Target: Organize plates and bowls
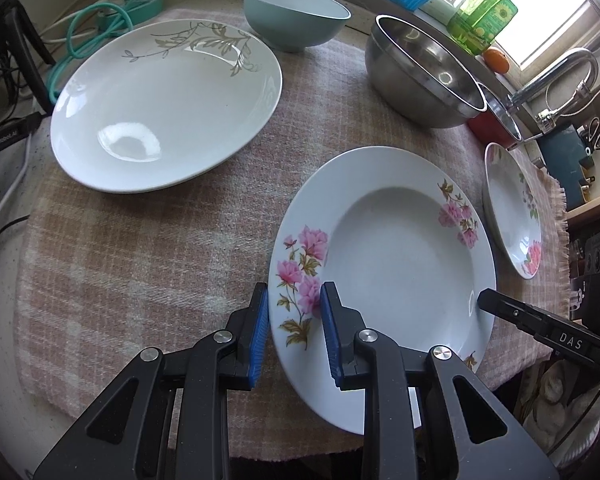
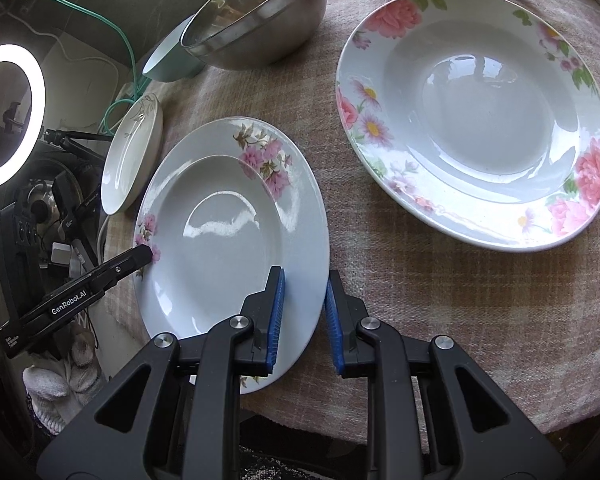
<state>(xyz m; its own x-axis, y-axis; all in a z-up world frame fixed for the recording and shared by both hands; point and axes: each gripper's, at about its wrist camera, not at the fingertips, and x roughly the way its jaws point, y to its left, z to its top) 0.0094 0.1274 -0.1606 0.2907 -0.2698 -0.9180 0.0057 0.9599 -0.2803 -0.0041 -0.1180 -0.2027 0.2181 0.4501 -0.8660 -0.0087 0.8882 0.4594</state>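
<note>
Nothing is stacked yet: every dish lies apart on the desk (image 1: 140, 240). Far ahead-left of the left tongs (image 1: 294, 336) sits the leaf plate (image 1: 164, 108), with the teal bowl (image 1: 296, 16) and steel bowl (image 1: 420, 76) beyond. Both left and right tongs (image 2: 304, 320) straddle opposite rims of the pink plate (image 1: 396, 264), part-open, not visibly clamped. The rose plate (image 2: 476, 120) lies ahead-right of the right tongs.

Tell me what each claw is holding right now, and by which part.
Both claws straddle the rim of the pink-flowered plate, the left claw and the right claw on opposite sides; neither pair of pads has visibly closed on it.
</note>
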